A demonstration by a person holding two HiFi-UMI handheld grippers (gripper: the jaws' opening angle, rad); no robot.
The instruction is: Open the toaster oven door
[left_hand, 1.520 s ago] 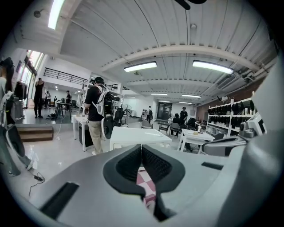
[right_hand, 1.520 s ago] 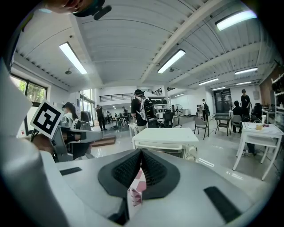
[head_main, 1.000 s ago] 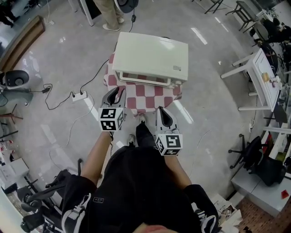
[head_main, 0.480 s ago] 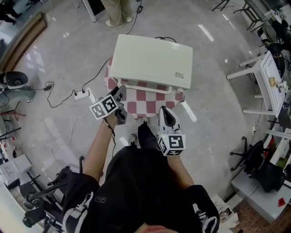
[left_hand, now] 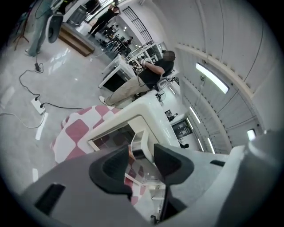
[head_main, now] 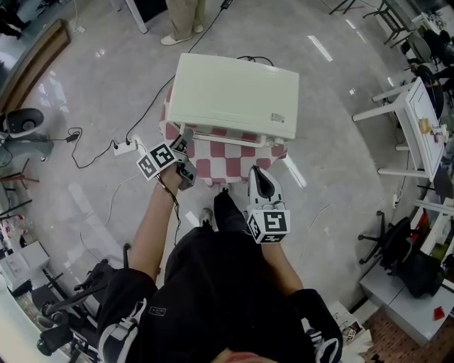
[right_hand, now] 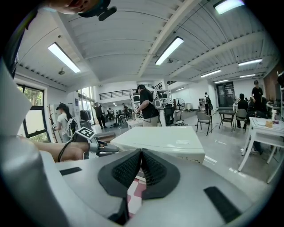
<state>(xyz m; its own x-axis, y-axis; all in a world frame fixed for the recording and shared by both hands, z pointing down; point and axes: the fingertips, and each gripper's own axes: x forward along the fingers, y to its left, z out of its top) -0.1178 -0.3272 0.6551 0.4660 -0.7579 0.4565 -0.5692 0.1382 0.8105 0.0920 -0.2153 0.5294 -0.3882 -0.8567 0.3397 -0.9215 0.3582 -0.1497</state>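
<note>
**A:** Where do we find the cream-white, box-shaped toaster oven point(head_main: 234, 92)?

**B:** Upper centre of the head view, on a small stand draped in a red-and-white checked cloth point(head_main: 227, 157). Its pale bar handle point(head_main: 234, 135) runs along the front edge, the side nearest us. In the left gripper view the glass door looks shut against the body.

**A:** And the left gripper point(left_hand: 142, 153)?

**B:** At the oven's front left corner, left of centre in the head view. Its jaws are opening. We see the end of the bar handle in the gap between them, and the pads are not pressing on it.

**A:** The right gripper point(head_main: 257, 172)?

**B:** Centre of the head view, just below the checked cloth and apart from the oven. Its jaws are together, with nothing between them.

**A:** What do we note around them?

**B:** A glossy grey floor point(head_main: 92, 92) throughout. At left lies a white power strip point(head_main: 124, 149) with a black cable. A standing person's legs point(head_main: 183, 18) show at the top edge, and white tables point(head_main: 415, 106) stand at right.
</note>
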